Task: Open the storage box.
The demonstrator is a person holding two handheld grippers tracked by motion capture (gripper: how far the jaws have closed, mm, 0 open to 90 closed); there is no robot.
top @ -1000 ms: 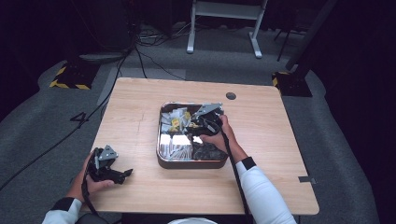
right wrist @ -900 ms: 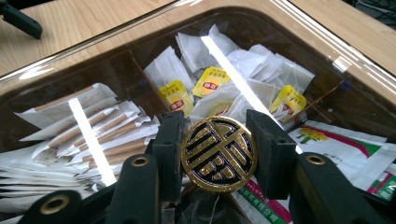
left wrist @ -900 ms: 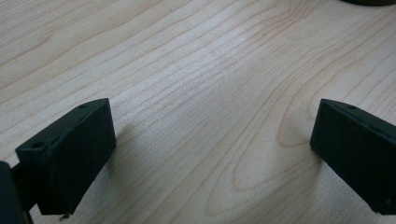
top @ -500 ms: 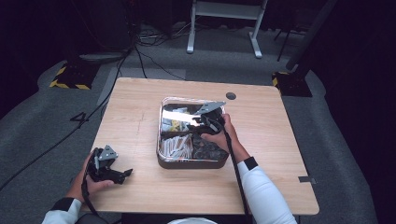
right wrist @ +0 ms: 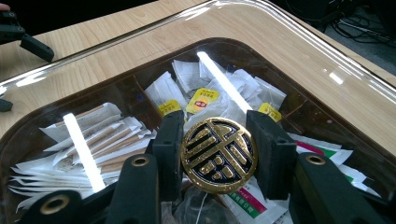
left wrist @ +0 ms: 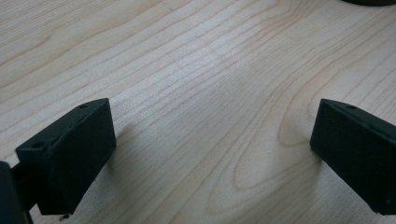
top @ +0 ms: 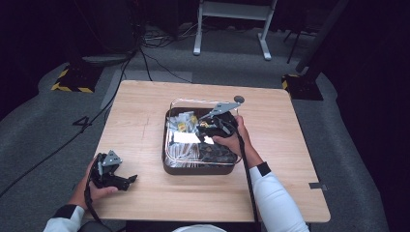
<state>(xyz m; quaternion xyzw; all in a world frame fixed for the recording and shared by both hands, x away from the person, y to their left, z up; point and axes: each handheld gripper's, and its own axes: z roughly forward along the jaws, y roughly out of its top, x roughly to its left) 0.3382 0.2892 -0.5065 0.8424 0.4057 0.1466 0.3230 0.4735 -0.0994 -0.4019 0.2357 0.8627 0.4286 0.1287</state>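
Note:
A dark brown box (top: 199,167) stands mid-table, with tea bags (right wrist: 204,100) and paper stick packets (right wrist: 95,147) sorted into its compartments. Over it sits a clear lid (right wrist: 261,28) with a round black-and-gold knob (right wrist: 218,157). My right gripper (top: 209,126) is shut on that knob, a jaw pressed against each side of it (right wrist: 218,137). The lid's far rim (top: 193,101) shows beyond the box's back edge, slightly tilted. At the table's front left, my left gripper (top: 127,179) rests low on the wood, open with only bare tabletop between its jaws (left wrist: 212,154).
The wooden table (top: 140,116) has free surface on every side of the box. A small dark disc (top: 239,99) lies near the far edge. Cables and a white stand base (top: 232,29) are on the floor behind the table.
The clear lid has come up and shifted slightly toward the far side with my right gripper on its knob. The left gripper has not moved.

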